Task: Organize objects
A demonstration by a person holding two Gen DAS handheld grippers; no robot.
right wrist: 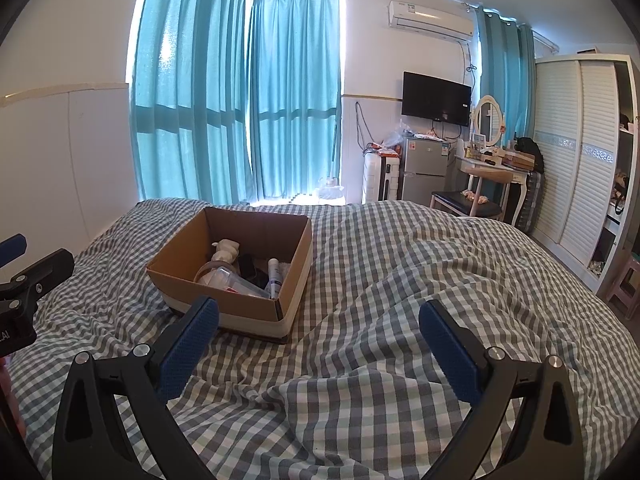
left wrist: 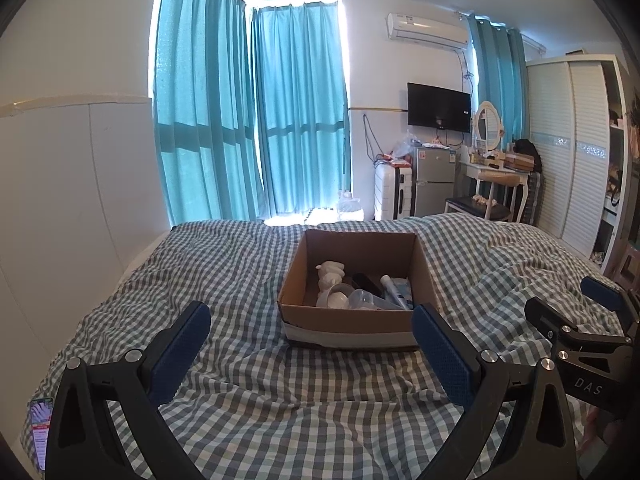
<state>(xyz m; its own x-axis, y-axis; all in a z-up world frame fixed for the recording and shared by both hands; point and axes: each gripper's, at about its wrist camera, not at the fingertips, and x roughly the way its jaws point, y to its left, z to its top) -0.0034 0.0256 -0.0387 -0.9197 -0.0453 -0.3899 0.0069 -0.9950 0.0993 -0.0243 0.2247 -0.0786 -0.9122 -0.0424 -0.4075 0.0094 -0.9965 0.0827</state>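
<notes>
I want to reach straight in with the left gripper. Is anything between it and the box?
Nothing visible. Only bare checked blanket lies between the open left gripper and the box. The near box wall must be cleared to reach the things inside.

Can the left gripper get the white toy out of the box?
Probably yes. The left gripper is open and points straight at the box, whose top is open. The white toy lies uncovered at the back, with nothing on the bed blocking the way.
</notes>
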